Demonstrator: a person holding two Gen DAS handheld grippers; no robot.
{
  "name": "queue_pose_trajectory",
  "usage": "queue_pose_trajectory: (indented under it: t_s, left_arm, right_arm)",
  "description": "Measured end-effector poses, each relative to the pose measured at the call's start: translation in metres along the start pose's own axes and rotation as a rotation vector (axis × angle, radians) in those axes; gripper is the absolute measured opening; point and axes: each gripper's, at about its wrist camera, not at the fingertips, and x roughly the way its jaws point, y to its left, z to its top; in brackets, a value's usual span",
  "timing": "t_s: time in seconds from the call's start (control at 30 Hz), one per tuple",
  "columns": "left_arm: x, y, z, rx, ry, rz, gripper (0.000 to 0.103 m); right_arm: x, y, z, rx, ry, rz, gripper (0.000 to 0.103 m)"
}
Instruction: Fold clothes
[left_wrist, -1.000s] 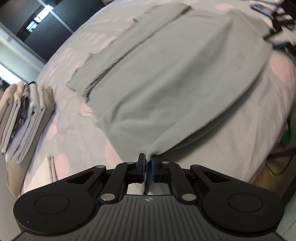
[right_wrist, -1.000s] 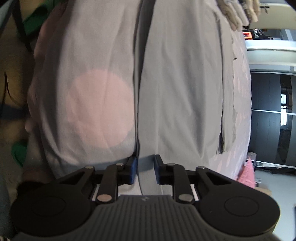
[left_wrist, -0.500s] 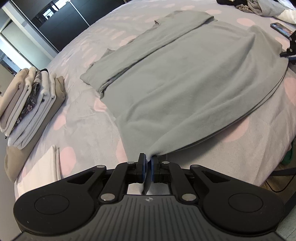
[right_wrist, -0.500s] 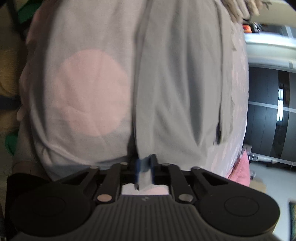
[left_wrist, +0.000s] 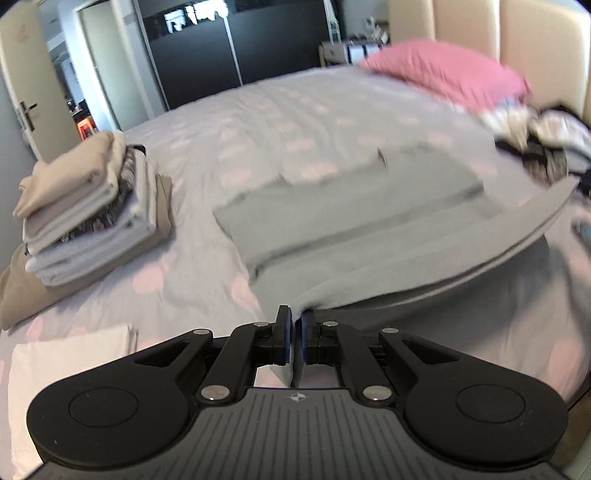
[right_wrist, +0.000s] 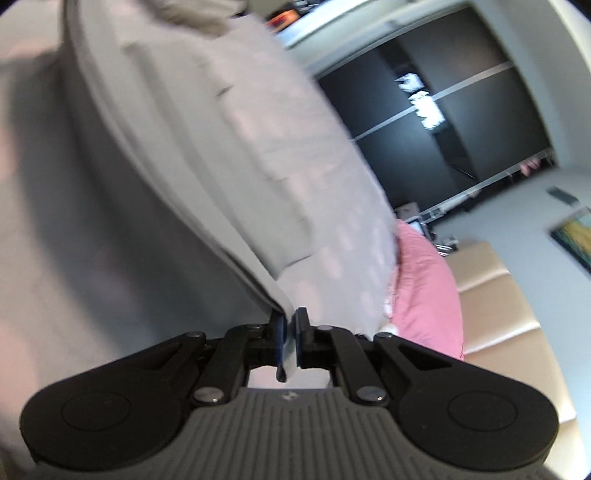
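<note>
The grey garment (left_wrist: 354, 236) lies spread across the middle of the bed (left_wrist: 258, 122), its far part flat on the cover with a folded strip running from about nine o'clock toward two o'clock. Its near hem is raised off the cover in a shallow arc with shadow beneath it. The near corner of that hem is pinched in the left hand-held gripper (left_wrist: 296, 325), whose blue pads are closed on the cloth at six o'clock in the left wrist view. The hem sweeps from there toward three o'clock, where its other end rises clear of the bed.

In the right wrist view the same garment (right_wrist: 192, 155) runs as a doubled edge from eleven o'clock down to the right hand-held gripper (right_wrist: 290, 325), which is clamped tight on that edge, a tongue of fabric poking out behind the pads.

The bed's cover is pale grey with pink dots. At nine o'clock from the garment stands a stack of folded clothes (left_wrist: 88, 210) in beige, white and a dark print, apart from it. A flat white folded piece (left_wrist: 70, 354) lies at seven o'clock. A pink pillow (left_wrist: 443, 74) sits at one o'clock against the beige headboard (left_wrist: 535, 44), with a loose heap of unfolded clothes (left_wrist: 535, 144) at two o'clock. Dark wardrobe doors (left_wrist: 258, 40) stand beyond the bed at twelve o'clock.
</note>
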Motion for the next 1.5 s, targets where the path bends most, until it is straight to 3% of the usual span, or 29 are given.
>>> queue_pose_trajectory:
  t_s: [0.27,0.57,0.9,1.2,1.5]
  left_arm:
    - [0.015,0.018,0.067,0.044,-0.023,-0.002,0.003]
    - [0.065,0.036,0.104,0.063,0.028,0.004,0.003]
    - [0.154,0.05,0.133,0.097,0.109,0.004,0.003]
    - [0.247,0.063,0.132,0.076,0.2,-0.022,0.003]
    - [0.285,0.073,0.129,0.022,0.23,-0.05,0.004]
  right_arm:
    - [0.047,-0.069,0.045,0.084,-0.035,0.024,0.007]
    - [0.092,-0.1,0.079,0.114,-0.03,0.073,0.007]
    - [0.191,-0.101,0.104,0.127,0.036,0.138,0.007]
    - [0.292,-0.077,0.111,0.153,0.132,0.234,0.007]
    - [0.354,-0.063,0.105,0.242,0.198,0.32,0.007]
